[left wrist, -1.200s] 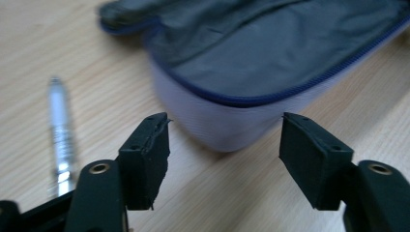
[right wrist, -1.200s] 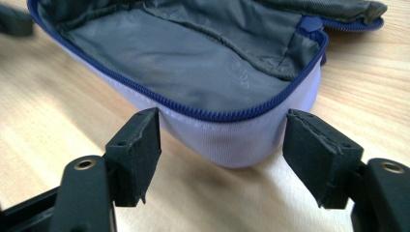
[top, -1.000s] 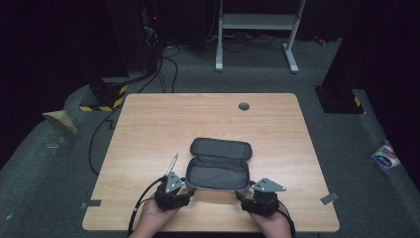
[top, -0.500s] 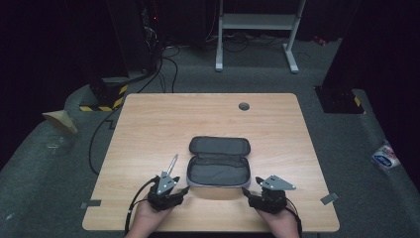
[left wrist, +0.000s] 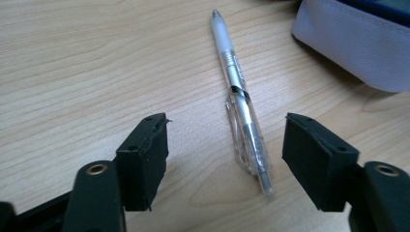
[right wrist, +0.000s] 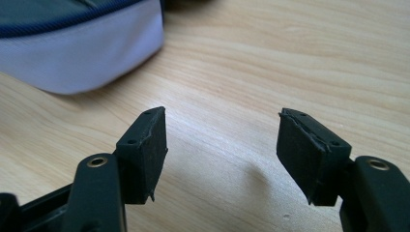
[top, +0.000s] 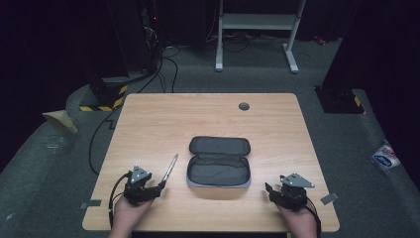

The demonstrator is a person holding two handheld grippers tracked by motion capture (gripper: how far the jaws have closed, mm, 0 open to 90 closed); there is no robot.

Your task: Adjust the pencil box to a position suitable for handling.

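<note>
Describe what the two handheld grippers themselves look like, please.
Both are black. The left gripper and right gripper each carry a grey three-cornered plate on top and trail a black cable. Their fingers are blocky black pads on arms with a brass-coloured rivet.

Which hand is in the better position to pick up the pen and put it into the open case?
Probably the left. The pen lies on the table between the open jaws of the left gripper, beside the open case. The right gripper is across the case, jaws open and holding nothing.
</note>
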